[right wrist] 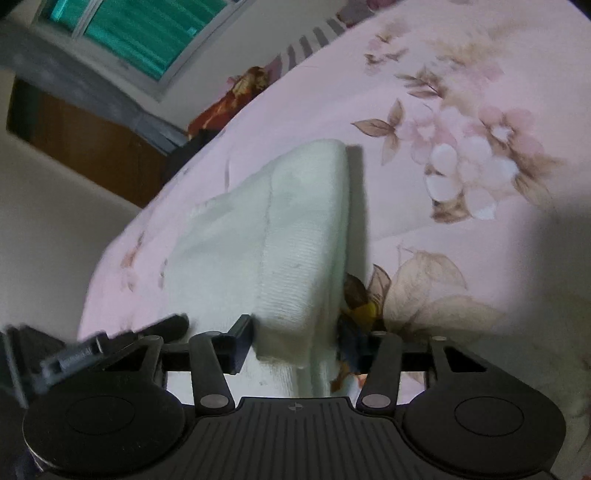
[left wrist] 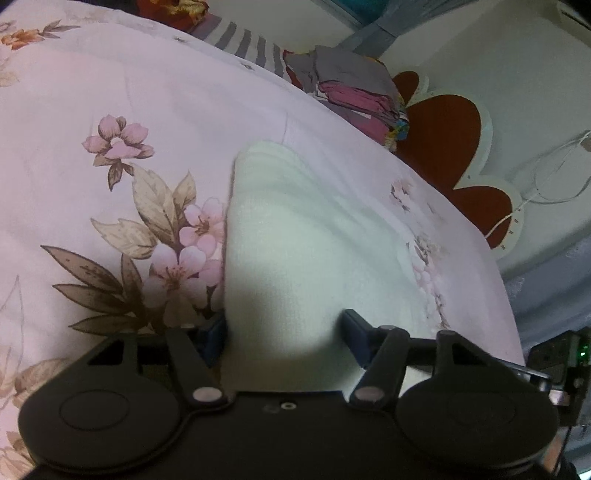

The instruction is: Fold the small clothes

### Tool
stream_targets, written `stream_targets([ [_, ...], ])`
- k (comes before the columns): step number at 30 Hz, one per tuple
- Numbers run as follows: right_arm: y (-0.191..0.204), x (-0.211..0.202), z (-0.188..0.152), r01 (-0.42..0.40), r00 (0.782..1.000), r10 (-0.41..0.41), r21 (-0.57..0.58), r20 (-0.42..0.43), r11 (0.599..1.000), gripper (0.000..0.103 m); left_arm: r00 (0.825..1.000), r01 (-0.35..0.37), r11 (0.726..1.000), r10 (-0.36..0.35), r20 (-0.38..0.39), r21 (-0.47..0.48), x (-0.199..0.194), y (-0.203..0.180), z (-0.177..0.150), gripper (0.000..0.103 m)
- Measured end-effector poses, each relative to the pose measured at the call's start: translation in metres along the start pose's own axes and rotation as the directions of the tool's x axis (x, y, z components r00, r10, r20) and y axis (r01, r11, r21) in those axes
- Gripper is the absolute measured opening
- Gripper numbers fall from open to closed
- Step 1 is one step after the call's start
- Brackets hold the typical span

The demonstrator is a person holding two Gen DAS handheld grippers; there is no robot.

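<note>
A small white knit garment (left wrist: 291,229) lies on a pink floral bedsheet (left wrist: 110,110), its near end raised between the fingers of my left gripper (left wrist: 284,339), which stand apart on either side of it. In the right wrist view the same white garment (right wrist: 295,240) shows a ribbed band and a folded edge. It sits between the fingers of my right gripper (right wrist: 295,343), which press against both sides of it.
A stack of folded pink and grey clothes (left wrist: 354,92) sits at the bed's far edge. A red and white flower-shaped mat (left wrist: 454,125) and a white cable (left wrist: 554,173) lie on the floor. A red-orange cloth (right wrist: 236,96) lies near the window (right wrist: 140,33).
</note>
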State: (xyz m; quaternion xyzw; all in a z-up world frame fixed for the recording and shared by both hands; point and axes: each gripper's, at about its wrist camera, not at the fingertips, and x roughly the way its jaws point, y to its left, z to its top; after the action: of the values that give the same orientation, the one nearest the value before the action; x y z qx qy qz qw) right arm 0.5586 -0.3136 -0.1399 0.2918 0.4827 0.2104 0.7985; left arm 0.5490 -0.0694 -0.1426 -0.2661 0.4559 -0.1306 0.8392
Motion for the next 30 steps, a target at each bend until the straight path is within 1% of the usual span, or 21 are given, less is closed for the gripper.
stream_targets([
  [2, 0.005, 0.003, 0.000, 0.016, 1.000, -0.016, -0.015, 0.006, 1.000, 0.050, 1.000, -0.021, 1.000, 0.021, 0.006, 0.024, 0.001, -0.004, -0.001, 0.060],
  [3, 0.006, 0.004, 0.000, 0.014, 1.000, -0.013, -0.012, 0.009, 1.000, 0.050, 1.000, -0.028, 0.999, 0.028, 0.006, 0.037, 0.001, -0.006, -0.001, 0.056],
  [5, 0.002, 0.004, -0.003, 0.001, 1.000, -0.001, -0.002, 0.007, 1.000, 0.050, 0.999, -0.051, 0.996, 0.051, 0.005, 0.079, 0.001, -0.012, -0.001, 0.053],
  [6, 0.002, 0.005, -0.002, -0.001, 1.000, 0.001, 0.005, 0.003, 1.000, 0.050, 0.998, -0.064, 0.993, 0.064, 0.006, 0.100, 0.000, -0.016, -0.001, 0.050],
  [7, 0.003, 0.005, -0.002, 0.007, 1.000, -0.007, 0.006, -0.001, 1.000, 0.049, 0.997, -0.083, 0.987, 0.082, 0.013, 0.137, -0.001, -0.022, -0.001, 0.048],
  [8, 0.006, 0.006, -0.001, 0.021, 1.000, -0.021, -0.012, -0.003, 1.000, 0.036, 0.995, -0.102, 0.980, 0.099, 0.022, 0.173, -0.004, -0.029, -0.002, 0.043],
  [10, 0.020, 0.005, -0.005, 0.068, 0.998, -0.067, -0.093, 0.009, 0.993, 0.032, 0.991, -0.135, 0.959, 0.128, 0.042, 0.248, -0.008, -0.043, -0.004, 0.040],
  [13, 0.045, 0.000, -0.012, 0.145, 0.989, -0.136, -0.181, 0.061, 0.973, 0.030, 0.989, -0.150, 0.936, 0.137, 0.064, 0.318, -0.018, -0.053, -0.007, 0.038],
  [15, 0.058, -0.005, -0.020, 0.173, 0.983, -0.157, -0.210, 0.094, 0.962, 0.030, 0.988, -0.155, 0.922, 0.138, 0.074, 0.355, -0.027, -0.055, -0.007, 0.038],
  [17, 0.070, -0.008, -0.027, 0.183, 0.981, -0.161, -0.221, 0.112, 0.958, 0.030, 0.988, -0.155, 0.912, 0.133, 0.084, 0.379, -0.036, -0.053, -0.007, 0.038],
  [21, 0.102, -0.007, -0.039, 0.200, 0.976, -0.170, -0.249, 0.136, 0.948, 0.030, 0.987, -0.153, 0.903, 0.119, 0.109, 0.402, -0.064, -0.038, -0.003, 0.038],
  [22, 0.111, -0.002, -0.041, 0.204, 0.975, -0.172, -0.255, 0.140, 0.945, 0.030, 0.986, -0.156, 0.901, 0.119, 0.116, 0.405, -0.070, -0.033, -0.002, 0.038],
  [26, 0.154, 0.016, -0.056, 0.206, 0.975, -0.169, -0.294, 0.144, 0.933, 0.030, 0.982, -0.174, 0.896, 0.127, 0.140, 0.407, -0.103, -0.002, 0.005, 0.038],
  [30, 0.198, 0.041, -0.075, 0.189, 0.979, -0.153, -0.324, 0.132, 0.927, 0.030, 0.978, -0.191, 0.902, 0.143, 0.152, 0.386, -0.135, 0.039, 0.012, 0.038],
])
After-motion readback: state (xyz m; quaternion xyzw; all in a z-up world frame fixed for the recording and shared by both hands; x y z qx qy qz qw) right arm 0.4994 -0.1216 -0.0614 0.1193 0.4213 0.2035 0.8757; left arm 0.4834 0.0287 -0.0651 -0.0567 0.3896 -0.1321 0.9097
